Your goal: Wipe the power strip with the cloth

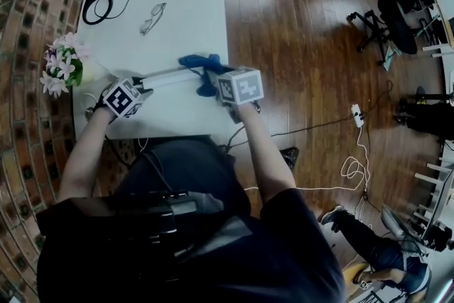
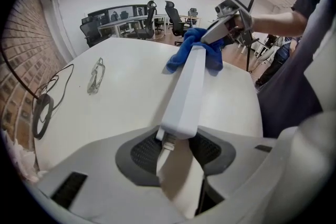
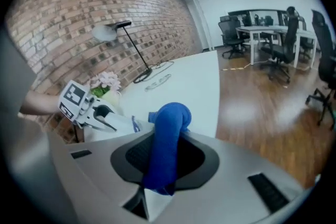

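The white power strip (image 1: 174,77) lies along the white table (image 1: 184,3), reaching away from my left gripper (image 2: 176,150). That gripper is shut on the strip's near end (image 2: 188,89), where its cord comes out. The blue cloth (image 1: 203,65) is bunched over the strip's far end (image 2: 195,54). My right gripper (image 3: 165,161) is shut on a rolled part of the cloth (image 3: 167,136) and is held at the table's right edge (image 1: 216,81). From the right gripper view, the left gripper (image 3: 100,117) and the strip (image 3: 124,123) show beyond the cloth.
A pair of glasses (image 1: 152,18) lies mid-table. A desk lamp's black base (image 1: 98,3) and looped cable sit at the far left. Pink flowers (image 1: 62,66) stand at the table's left edge by a brick wall. Cords and another power strip (image 1: 357,115) lie on the wooden floor.
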Demonstrator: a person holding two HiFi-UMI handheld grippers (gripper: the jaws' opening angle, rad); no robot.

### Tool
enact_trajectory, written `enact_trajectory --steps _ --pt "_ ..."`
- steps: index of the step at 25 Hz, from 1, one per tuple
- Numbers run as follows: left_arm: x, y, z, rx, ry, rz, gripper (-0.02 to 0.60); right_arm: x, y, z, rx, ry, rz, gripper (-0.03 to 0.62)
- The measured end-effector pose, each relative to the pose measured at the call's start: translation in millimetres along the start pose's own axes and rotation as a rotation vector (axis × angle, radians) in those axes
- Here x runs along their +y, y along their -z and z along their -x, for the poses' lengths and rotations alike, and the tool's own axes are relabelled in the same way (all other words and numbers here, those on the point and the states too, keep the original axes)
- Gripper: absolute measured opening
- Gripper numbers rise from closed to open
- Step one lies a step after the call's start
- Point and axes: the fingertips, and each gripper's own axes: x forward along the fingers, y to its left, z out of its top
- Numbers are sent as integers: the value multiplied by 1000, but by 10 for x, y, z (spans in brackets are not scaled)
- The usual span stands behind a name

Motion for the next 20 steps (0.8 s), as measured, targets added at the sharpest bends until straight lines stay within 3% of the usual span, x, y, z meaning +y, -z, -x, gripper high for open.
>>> enact_trajectory --steps 11,20 --pt "36 -18 19 -46 0 -28 169 -54 46 226 -27 96 -93 89" --pt "-27 -22 18 -70 31 -53 170 215 -177 433 -134 70 -162 89"
